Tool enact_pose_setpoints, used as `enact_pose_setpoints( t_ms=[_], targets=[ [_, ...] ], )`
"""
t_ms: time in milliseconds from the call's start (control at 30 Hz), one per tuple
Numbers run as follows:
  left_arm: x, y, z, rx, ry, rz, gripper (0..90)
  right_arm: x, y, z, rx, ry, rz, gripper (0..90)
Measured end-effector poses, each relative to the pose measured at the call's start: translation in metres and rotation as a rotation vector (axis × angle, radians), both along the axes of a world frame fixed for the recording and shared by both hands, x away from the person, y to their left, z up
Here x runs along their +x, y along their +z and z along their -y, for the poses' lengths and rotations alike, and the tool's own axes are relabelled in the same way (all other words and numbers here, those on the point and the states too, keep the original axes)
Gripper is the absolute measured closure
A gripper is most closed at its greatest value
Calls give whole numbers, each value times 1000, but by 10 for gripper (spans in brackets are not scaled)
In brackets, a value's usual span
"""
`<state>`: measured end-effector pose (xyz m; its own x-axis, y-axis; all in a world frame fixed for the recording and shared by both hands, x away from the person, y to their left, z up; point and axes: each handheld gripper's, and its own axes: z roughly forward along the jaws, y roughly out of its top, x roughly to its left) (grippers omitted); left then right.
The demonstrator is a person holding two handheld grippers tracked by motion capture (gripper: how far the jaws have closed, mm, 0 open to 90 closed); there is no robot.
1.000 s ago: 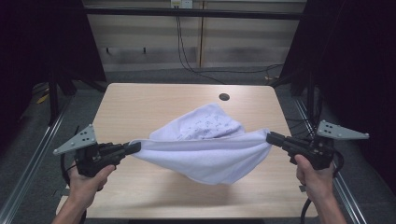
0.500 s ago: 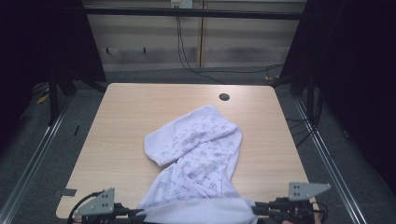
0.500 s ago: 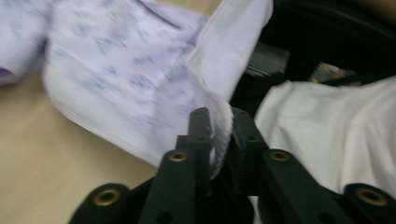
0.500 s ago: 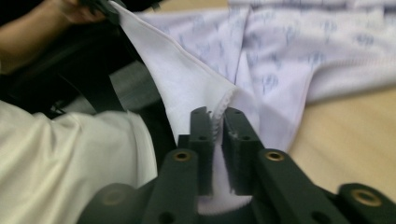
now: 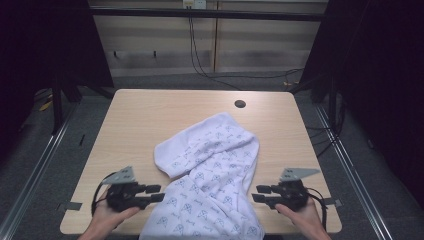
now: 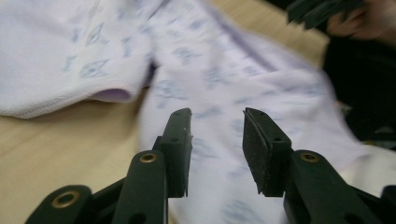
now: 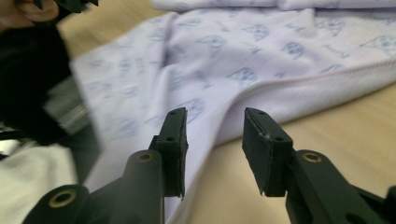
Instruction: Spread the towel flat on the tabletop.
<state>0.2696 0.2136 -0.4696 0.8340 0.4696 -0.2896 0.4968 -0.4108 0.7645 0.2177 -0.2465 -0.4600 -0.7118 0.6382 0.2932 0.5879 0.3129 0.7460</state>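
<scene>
Here, a white printed towel (image 5: 210,175) was seen lying between the left tool (image 5: 157,193) and right tool (image 5: 256,193) on the counter (image 5: 150,115), both tools' jaws just opened and empty. Soft, light and limp, it is best pinched at a hemmed edge.

White towel (image 5: 210,175) printed with small pale blue diamond-like motifs, spread loosely and rumpled along the middle of the wooden bench (image 5: 150,115). Far part folded over into a rounded double layer, with a ribbed hem along its left edge. Near part lying flatter and wider, running diagonally toward the near edge and draping over it.
</scene>
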Motion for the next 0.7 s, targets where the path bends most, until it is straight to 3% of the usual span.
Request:
enact_pose_setpoints(
  t_ms=[67,133,200,233,267,333,400,433,567,700],
  targets=[
    [20,-13,12,17,19,-62,547,16,-5,-12,-30,5,-6,578],
    [30,-21,24,102,30,-41,516,27,-10,-22,-55,-7,-23,560],
    [32,-29,32,111,14,-61,531,33,-17,-31,-91,-6,-27,533],
    [28,-30,33,127,15,-29,571,34,-20,-35,-106,-7,-35,544],
    [23,-30,35,139,-6,-21,689,33,-24,-38,-134,2,-33,580],
    [12,-27,36,151,-52,-5,846,29,-26,-42,-187,-8,-21,779],
    [1,-24,31,125,-70,-15,862,26,-21,-36,-173,-36,-4,878],
    [-5,-21,28,110,-68,-9,865,25,-18,-30,-167,-59,8,883],
    [-29,-14,12,32,-95,-50,866,14,-6,1,-117,-138,14,885],
    [-55,-14,6,15,-170,-86,863,-7,-5,23,-108,-166,3,886]
  ],
)
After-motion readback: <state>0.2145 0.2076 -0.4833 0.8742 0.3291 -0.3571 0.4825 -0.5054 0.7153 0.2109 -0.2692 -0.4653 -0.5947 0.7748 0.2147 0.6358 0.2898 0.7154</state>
